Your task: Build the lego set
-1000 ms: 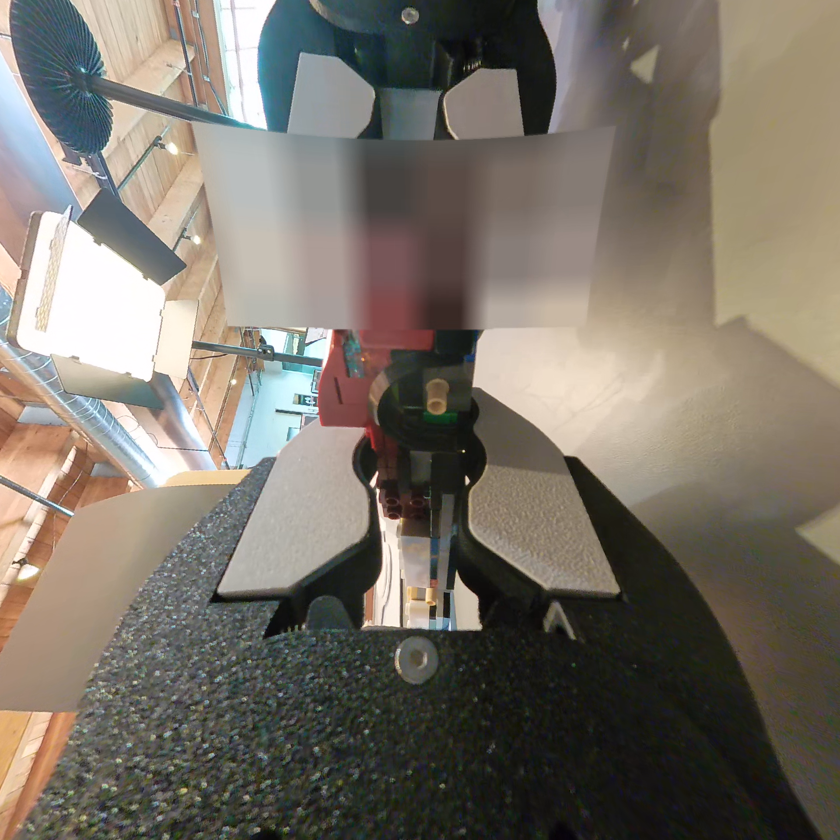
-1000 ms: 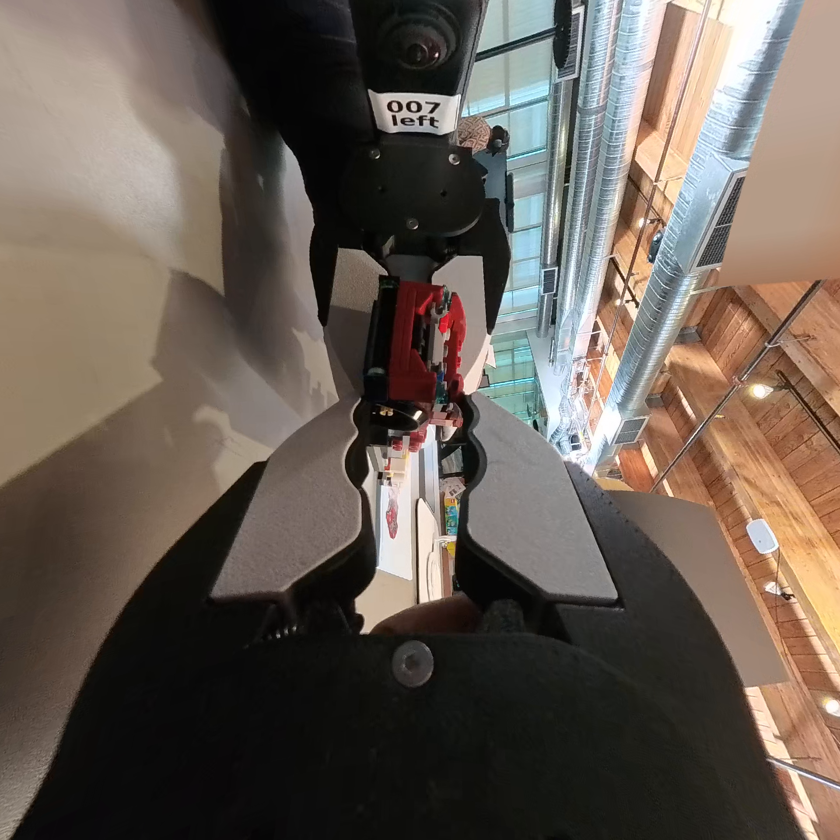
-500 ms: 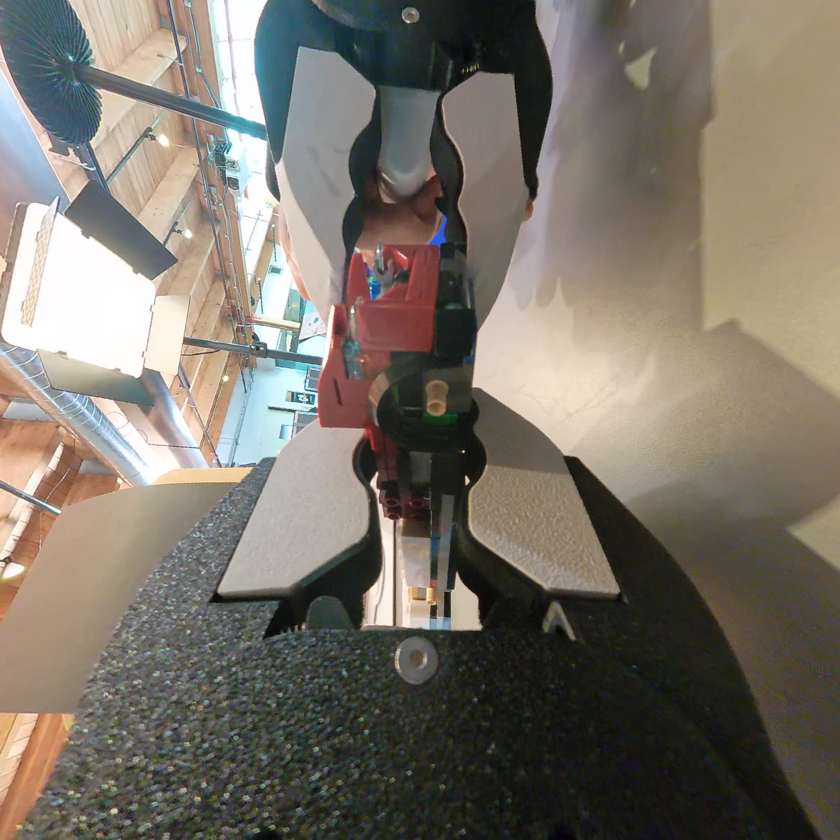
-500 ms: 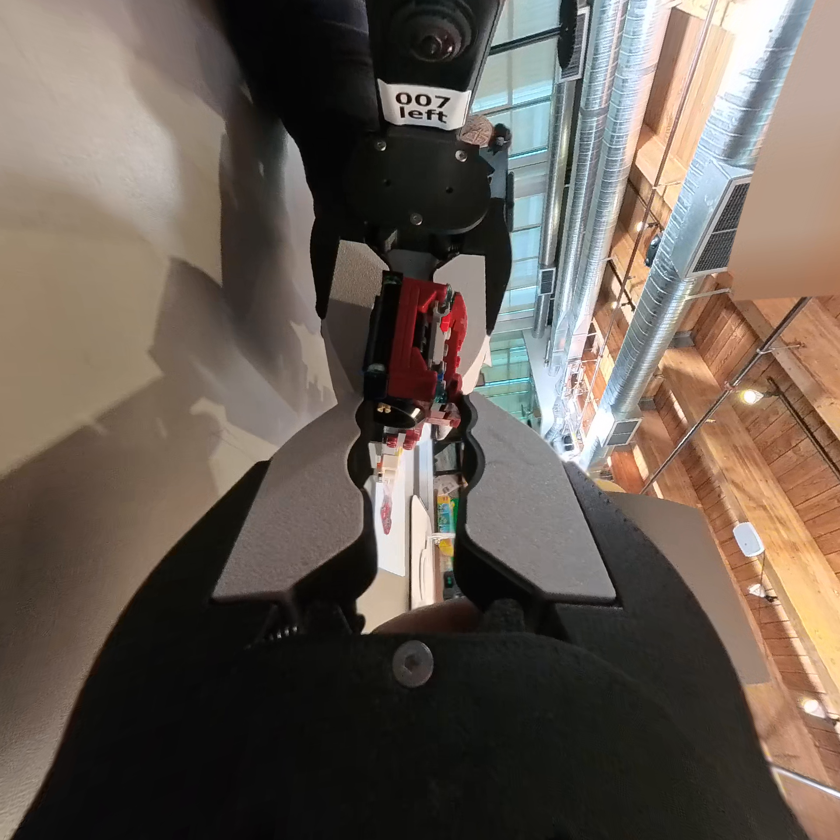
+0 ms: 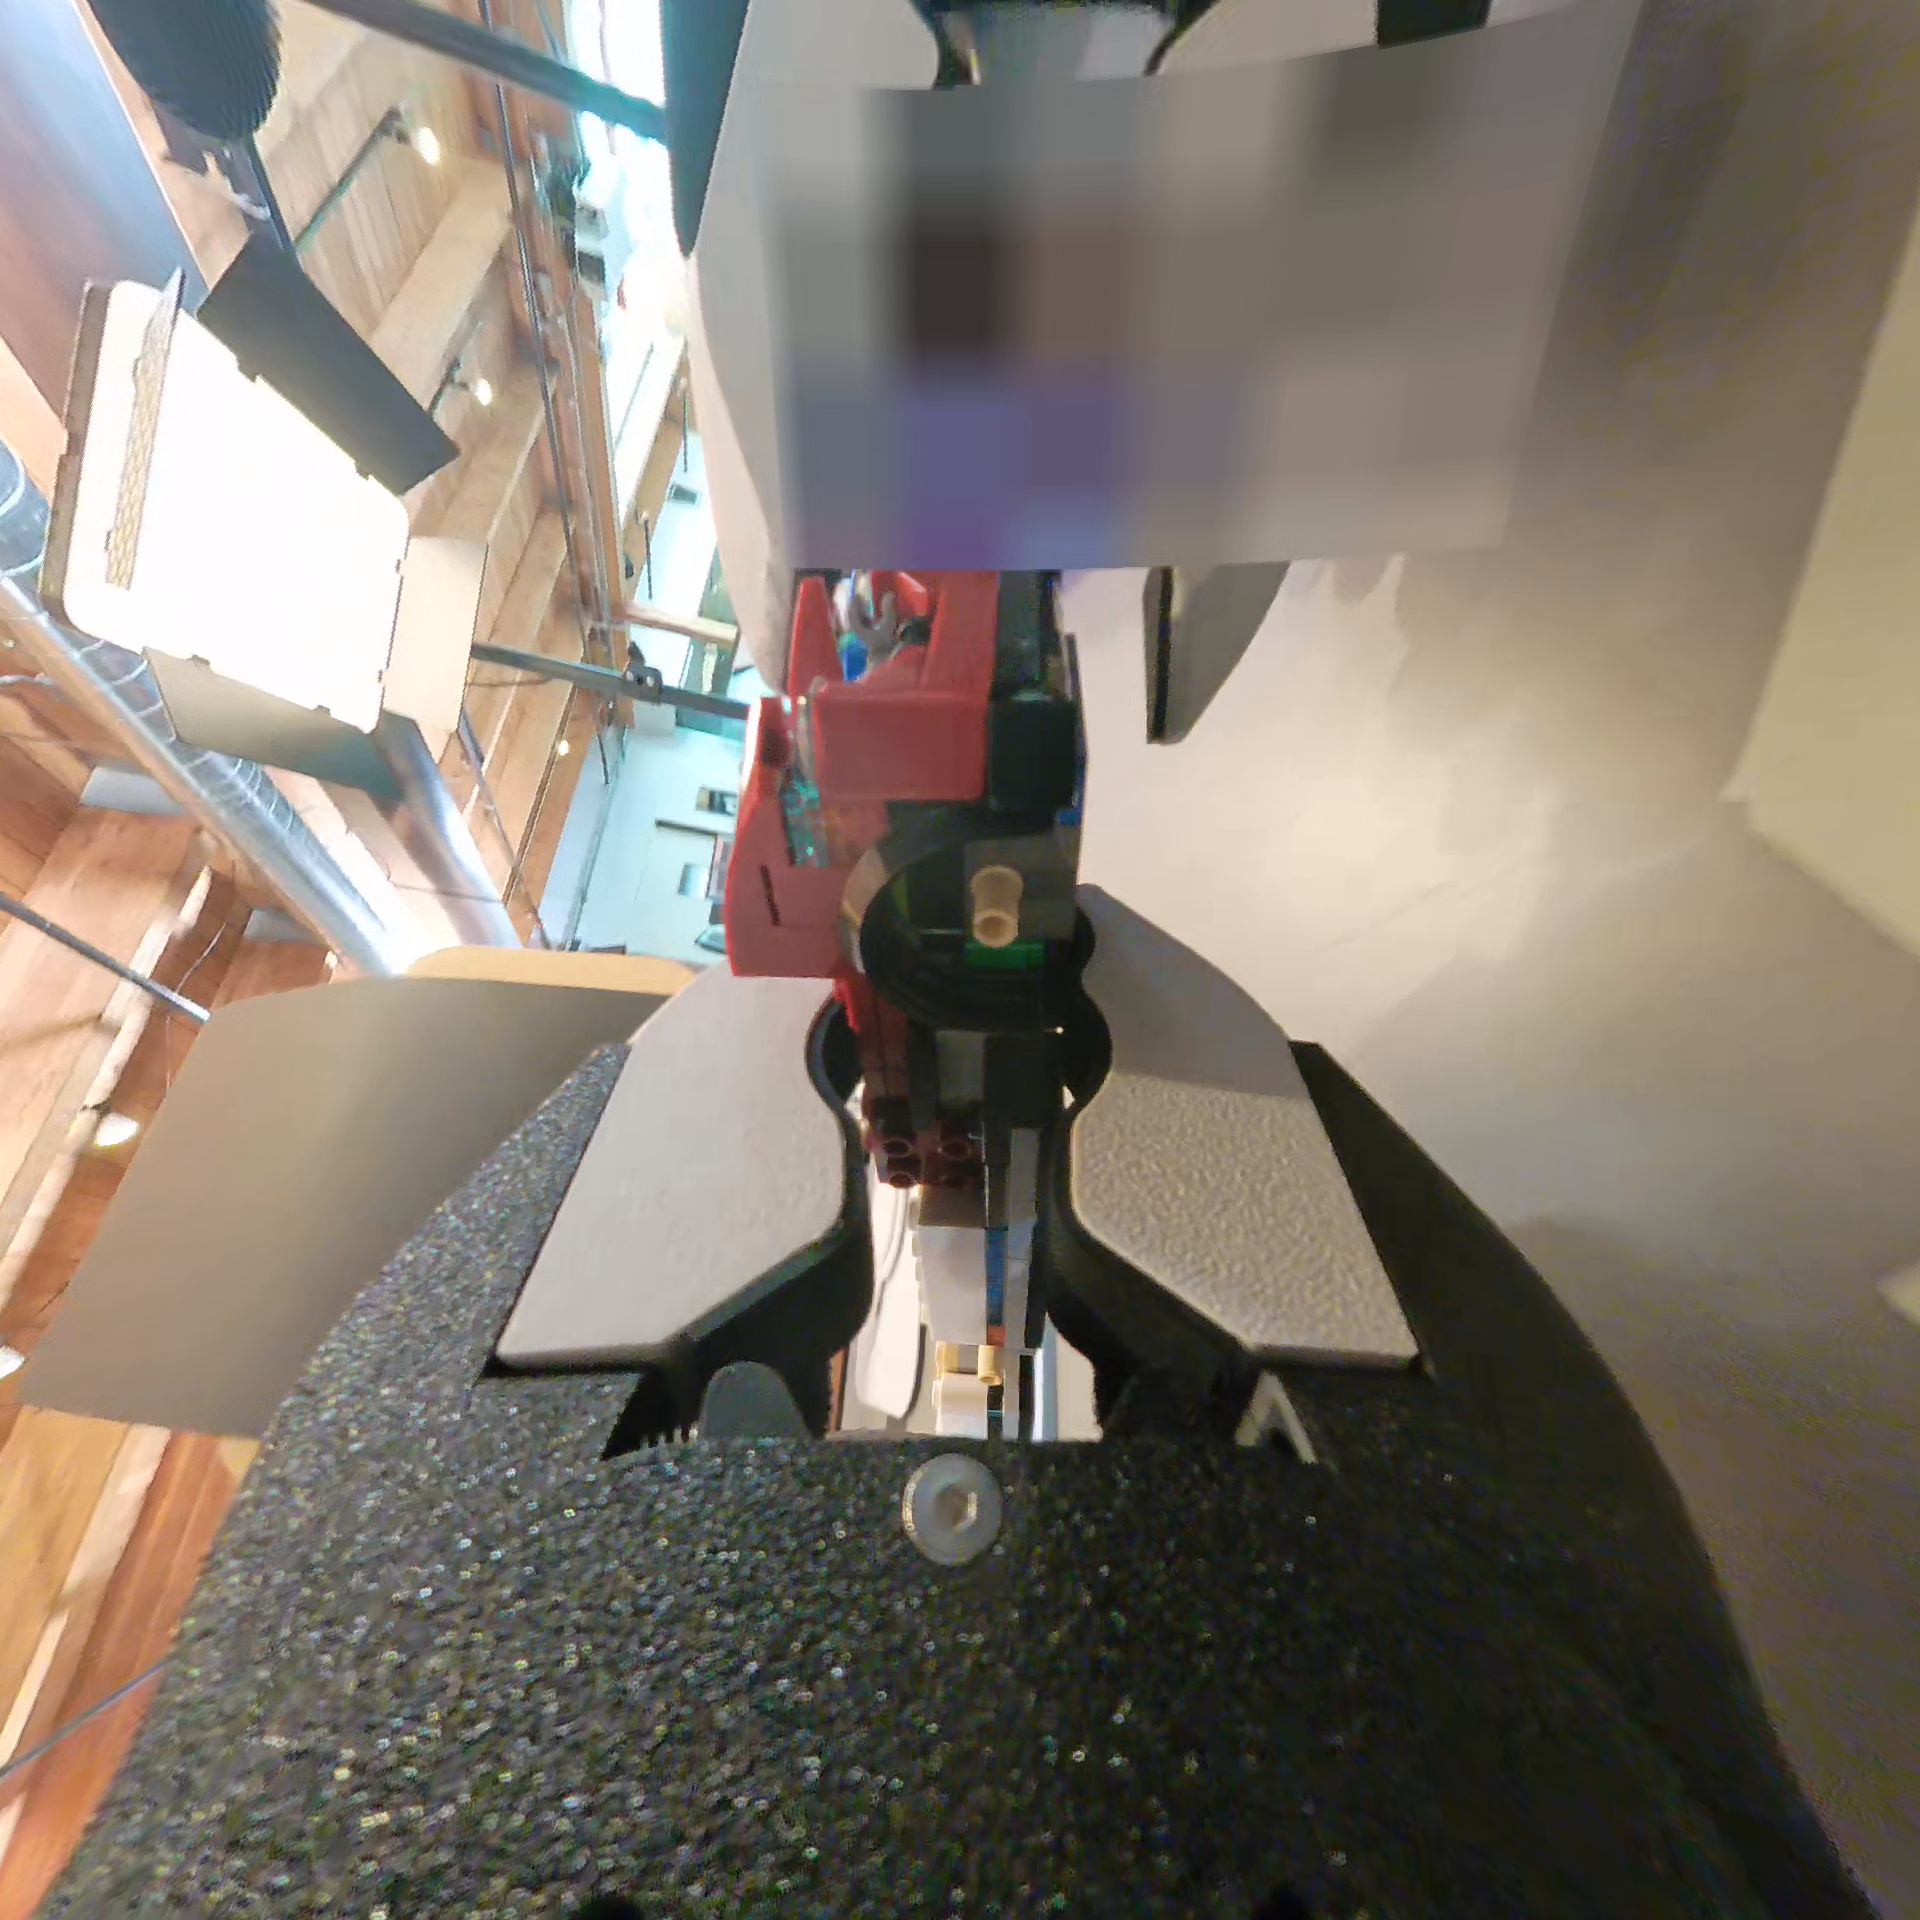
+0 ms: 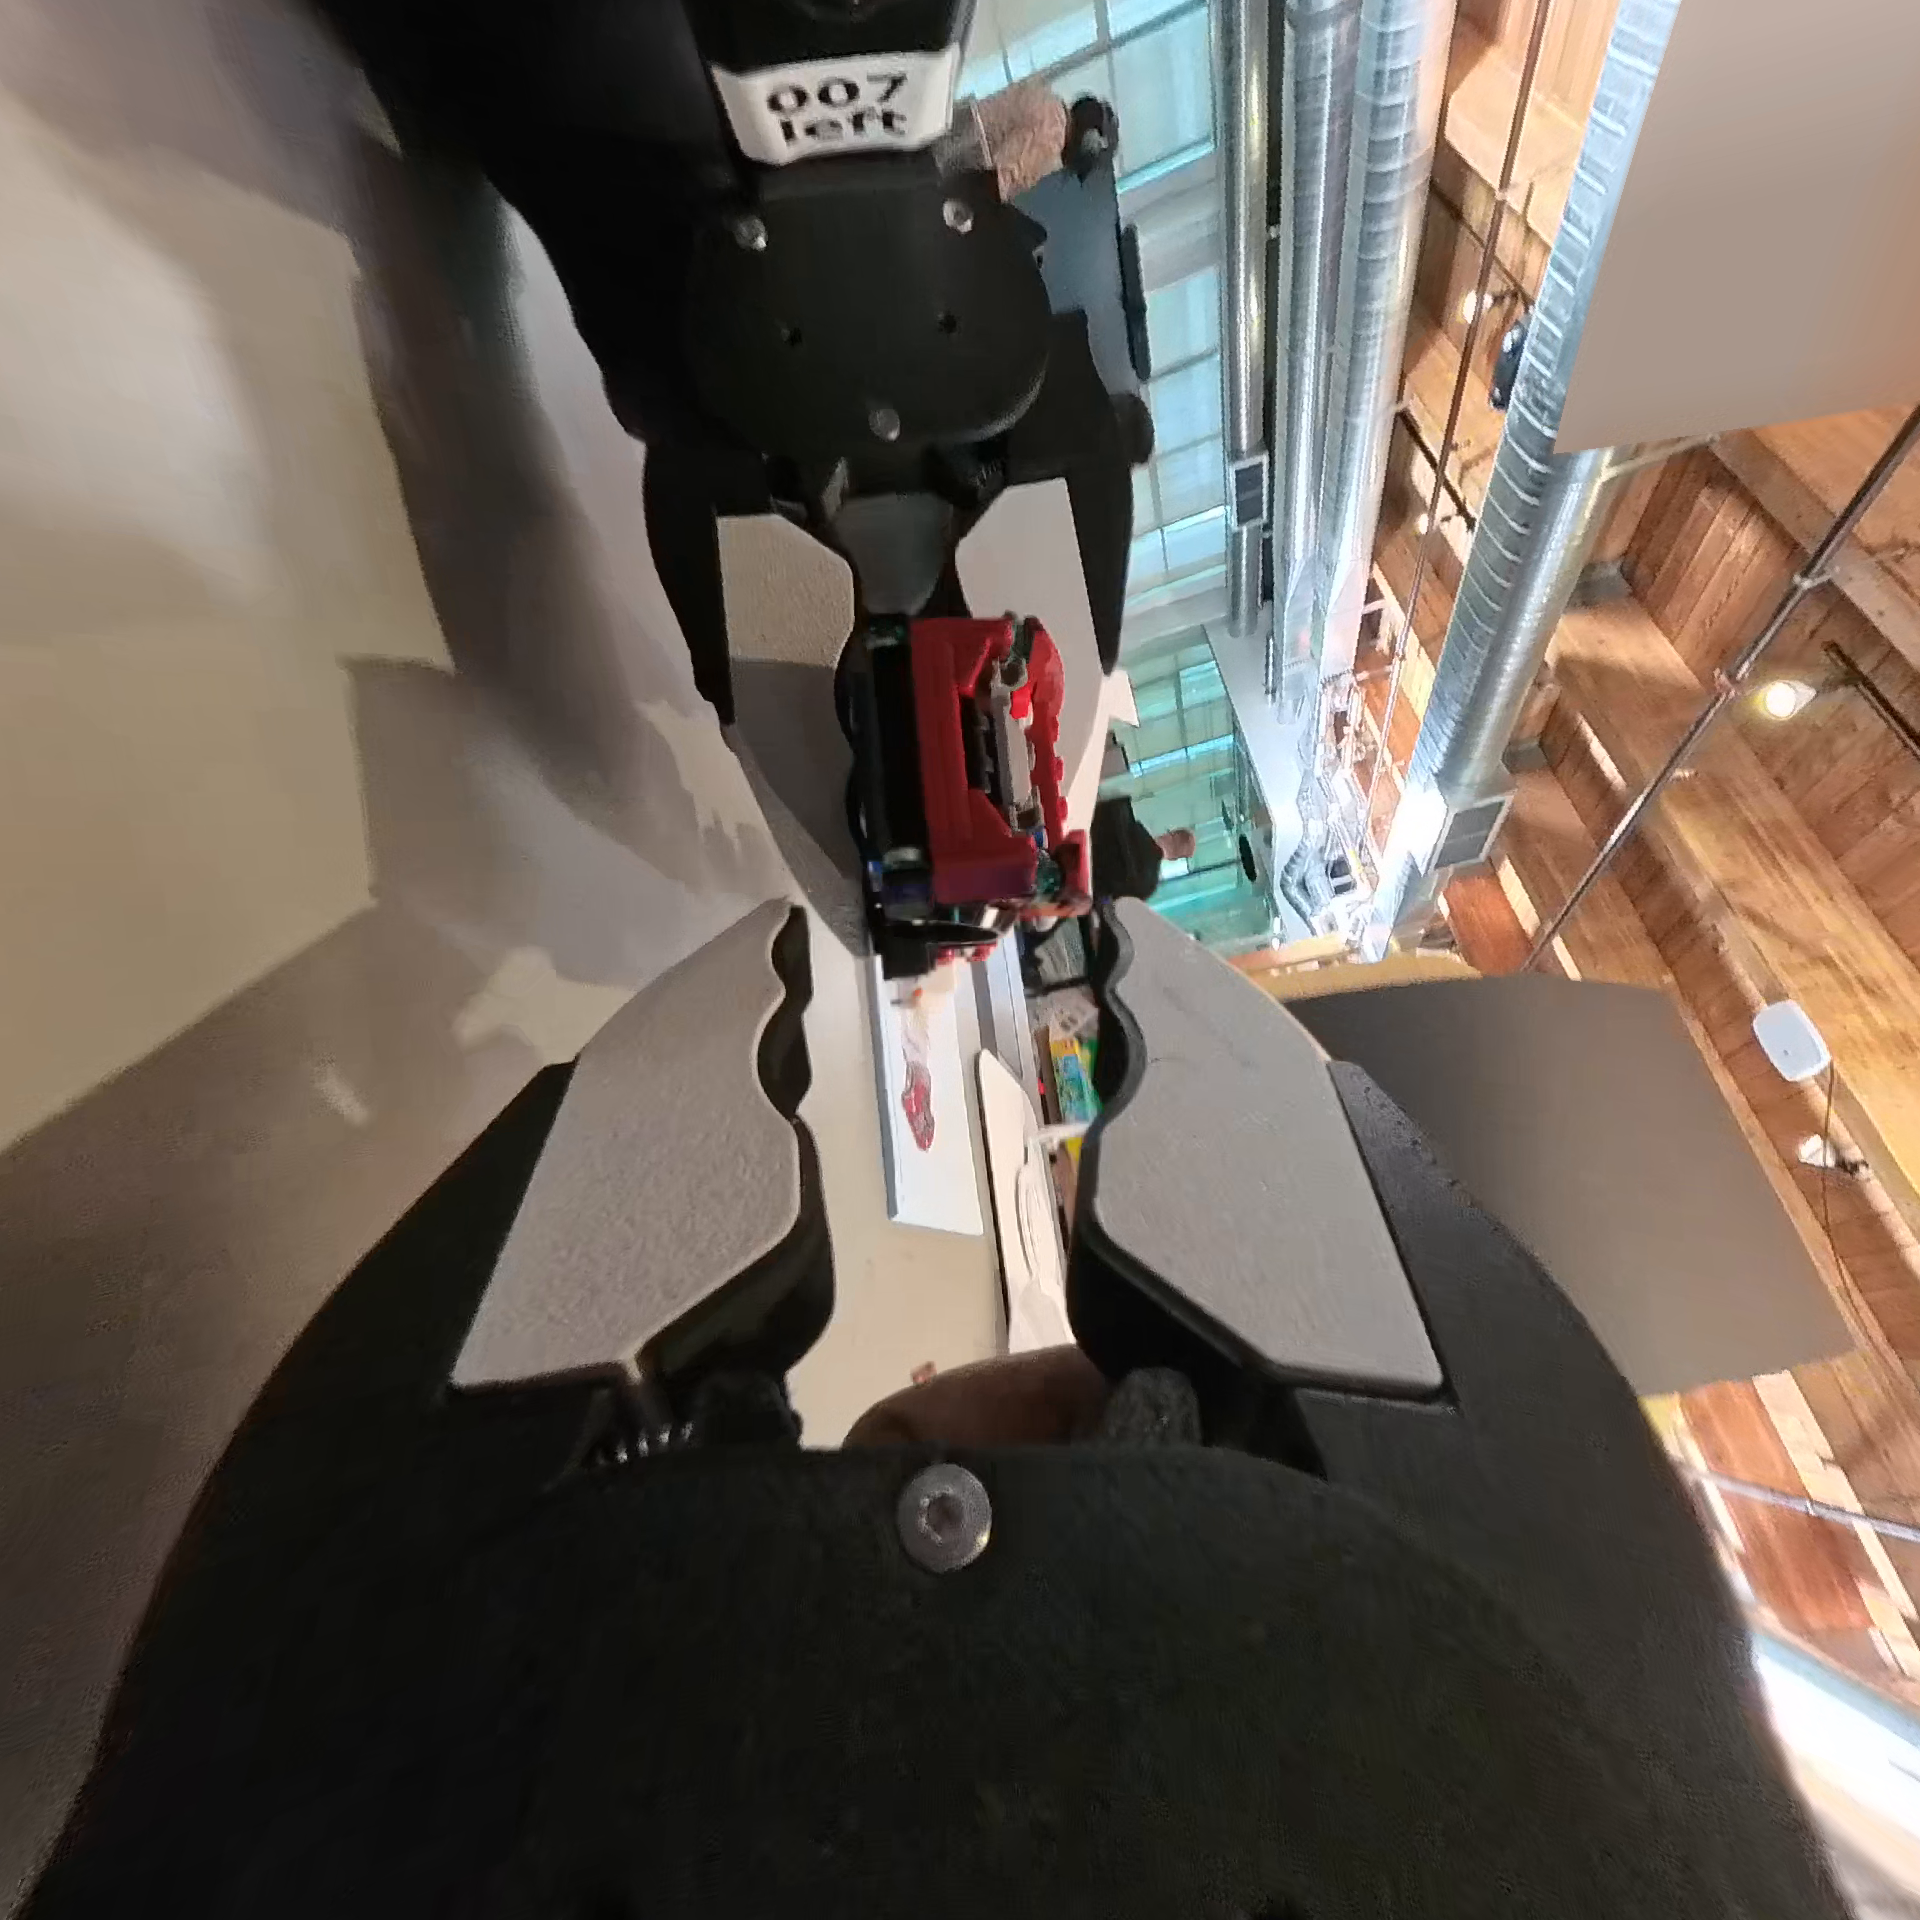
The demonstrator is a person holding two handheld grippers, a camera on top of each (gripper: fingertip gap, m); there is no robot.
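My left gripper (image 5: 951,956) is shut on a red and black brick-built model (image 5: 894,748), clamping its lower black and dark red part between the pads. The model's red end sticks out past the fingertips. My right gripper (image 6: 951,920) is open, and its fingertips stand to either side of the model's near end (image 6: 966,779) with a gap on both sides. The left gripper (image 6: 961,727) faces it from above in the right wrist view and holds the model. In the left wrist view the right gripper's fingers (image 5: 1195,665) show beyond the model, partly behind a blurred patch.
A lit studio light panel (image 5: 229,520) and metal ducts (image 6: 1496,520) hang among wooden beams. A pale wall (image 5: 1507,987) fills one side. A white surface with a sheet of paper (image 6: 925,1101) shows between the right fingers. A person (image 6: 1174,842) stands far off. My two grippers' fingertips are within a few centimetres of each other.
My right gripper's jaws have opened and let go of the model, which they gripped before, and have drawn back a little. The left gripper keeps its hold on the model.
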